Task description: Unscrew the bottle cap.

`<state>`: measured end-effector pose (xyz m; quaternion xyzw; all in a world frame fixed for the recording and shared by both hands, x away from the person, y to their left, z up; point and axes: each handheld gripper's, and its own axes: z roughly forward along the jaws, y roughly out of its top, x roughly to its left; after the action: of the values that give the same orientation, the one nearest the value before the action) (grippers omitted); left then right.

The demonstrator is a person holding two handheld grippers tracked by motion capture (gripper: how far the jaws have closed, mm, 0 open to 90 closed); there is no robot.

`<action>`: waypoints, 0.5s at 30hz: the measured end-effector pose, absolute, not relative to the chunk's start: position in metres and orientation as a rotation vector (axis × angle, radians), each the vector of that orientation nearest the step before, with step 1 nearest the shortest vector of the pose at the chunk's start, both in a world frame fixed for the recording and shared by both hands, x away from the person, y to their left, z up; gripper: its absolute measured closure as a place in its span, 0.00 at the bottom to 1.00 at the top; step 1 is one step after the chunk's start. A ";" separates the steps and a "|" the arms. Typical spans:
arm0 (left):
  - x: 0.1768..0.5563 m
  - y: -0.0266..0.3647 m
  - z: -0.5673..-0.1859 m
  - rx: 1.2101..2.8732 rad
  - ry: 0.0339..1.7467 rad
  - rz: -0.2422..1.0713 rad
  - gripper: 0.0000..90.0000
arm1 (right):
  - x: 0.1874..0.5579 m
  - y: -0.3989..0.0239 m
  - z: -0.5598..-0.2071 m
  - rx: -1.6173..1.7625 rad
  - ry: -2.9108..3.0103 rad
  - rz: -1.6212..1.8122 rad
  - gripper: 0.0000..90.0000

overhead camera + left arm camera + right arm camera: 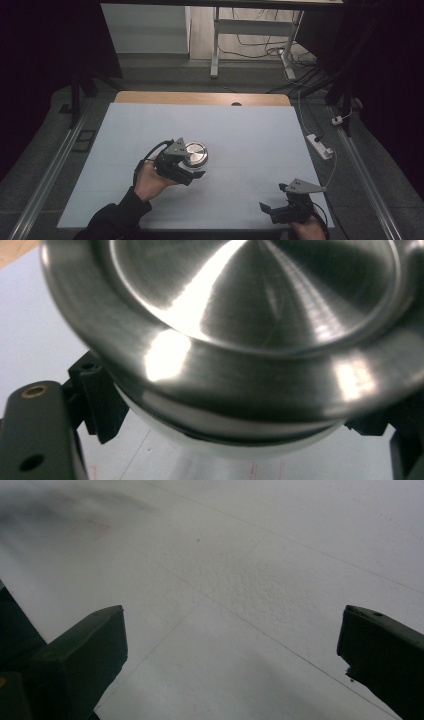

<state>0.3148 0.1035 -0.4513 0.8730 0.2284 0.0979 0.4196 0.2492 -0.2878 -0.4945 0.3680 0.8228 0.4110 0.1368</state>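
A round, shiny steel container [195, 153] sits left of the middle of the white table [250, 130]. My left gripper [190, 162] is shut on it, held by a hand in a dark sleeve. In the left gripper view the steel container [240, 315] looms very close and tilted, and the black jaws press on its lower body from both sides, with one ribbed pad [102, 400] showing at left. I cannot tell whether it rests on the table or is lifted. My right gripper [272, 197] stands open near the front right edge, and nothing lies between its jaws in the right gripper view [232, 645].
The table's far edge is bare wood [200, 98] with a small hole. A white power strip [320, 146] and cables lie on the floor to the right. A desk frame [216, 45] stands beyond the table. Metal rails run along both sides.
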 end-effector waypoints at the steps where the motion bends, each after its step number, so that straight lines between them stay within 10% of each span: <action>1: 0.315 0.104 -0.452 2.187 0.573 0.243 0.17 | 0.249 -0.287 -0.494 1.064 2.378 1.197 0.00; 15: 0.313 0.105 -0.453 2.172 0.578 0.242 0.17 | 0.251 -0.263 -0.473 0.988 2.401 1.280 0.00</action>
<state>0.3127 0.1055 -0.4534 0.8692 0.2314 0.0967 0.4262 0.2507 -0.2627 -0.4726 0.3386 0.8232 0.4389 0.1230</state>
